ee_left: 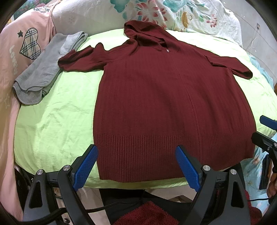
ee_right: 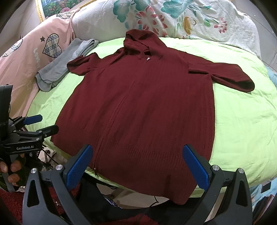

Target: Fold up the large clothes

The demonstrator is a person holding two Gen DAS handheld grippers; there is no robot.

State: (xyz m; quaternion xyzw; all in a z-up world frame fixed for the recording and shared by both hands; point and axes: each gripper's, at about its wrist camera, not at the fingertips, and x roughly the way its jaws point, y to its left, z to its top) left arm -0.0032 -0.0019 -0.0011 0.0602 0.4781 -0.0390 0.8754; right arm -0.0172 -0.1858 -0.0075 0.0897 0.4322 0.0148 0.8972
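Observation:
A dark red knitted hooded cardigan (ee_left: pixel 164 97) (ee_right: pixel 143 107) lies spread flat on a lime-green sheet (ee_left: pixel 57 117) (ee_right: pixel 242 121), hood at the far end, both sleeves out to the sides, hem at the near edge. My left gripper (ee_left: pixel 136 164) hovers open above the hem's left part, blue pads wide apart with nothing between them. My right gripper (ee_right: pixel 138 164) hovers open above the hem's right part, also holding nothing. Each gripper shows at the edge of the other's view, the left gripper (ee_right: pixel 32 121) held by a hand (ee_right: pixel 12 169).
A folded grey garment (ee_left: pixel 45 69) (ee_right: pixel 65 64) lies at the far left of the sheet, beside the left sleeve. A pink quilt (ee_left: pixel 20 45) with plaid hearts and a white floral quilt (ee_left: pixel 173 13) are piled behind. Floor and a red mat (ee_left: pixel 147 214) lie below the near edge.

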